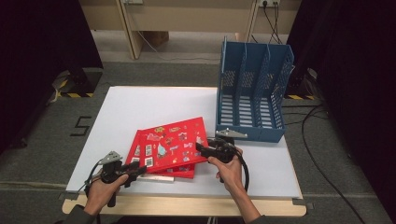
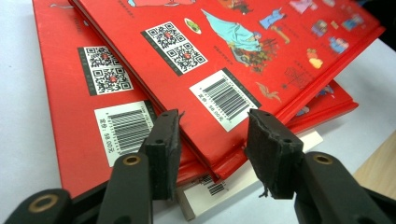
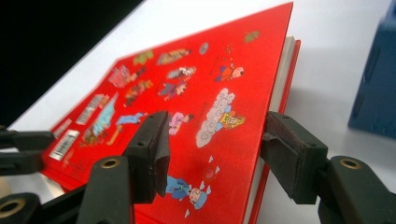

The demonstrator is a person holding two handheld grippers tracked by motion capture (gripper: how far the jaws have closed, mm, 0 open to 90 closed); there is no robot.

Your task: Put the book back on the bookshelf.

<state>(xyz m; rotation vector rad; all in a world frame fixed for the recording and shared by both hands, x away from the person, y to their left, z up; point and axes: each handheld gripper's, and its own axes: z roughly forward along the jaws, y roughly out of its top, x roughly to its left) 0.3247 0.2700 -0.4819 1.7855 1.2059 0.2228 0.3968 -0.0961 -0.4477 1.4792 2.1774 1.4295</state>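
I've got 2 grippers on the top red hardback picture book (image 1: 170,143), which sits tilted on a stack of 2 more books (image 1: 159,175) near the table's 6 o'clock edge. The blue mesh 3-slot file rack (image 1: 252,93) stands at about 2 o'clock from the book, just beside its far corner.

L gripper (image 2: 212,140): jaws pinched on the book's near corner by the barcode, 1 pad on the cover, the other at the edge, so approx. closed on it. R gripper (image 1: 205,150): in the right gripper view the jaws straddle the book's raised side, 1 pad over the cover, the other outside the page edge; gap visible on the outer pad, so I read it as part open, not yet clamped.

Risks, IMO: L grip is on a corner only, so if I lift before R bites, the book may pivot and slip out. The glossy cover could slide under the pads. Dragging it may shove the lower books toward the table (image 1: 140,107) edge. Swinging toward 2 o'clock, a corner could clip the rack wall.
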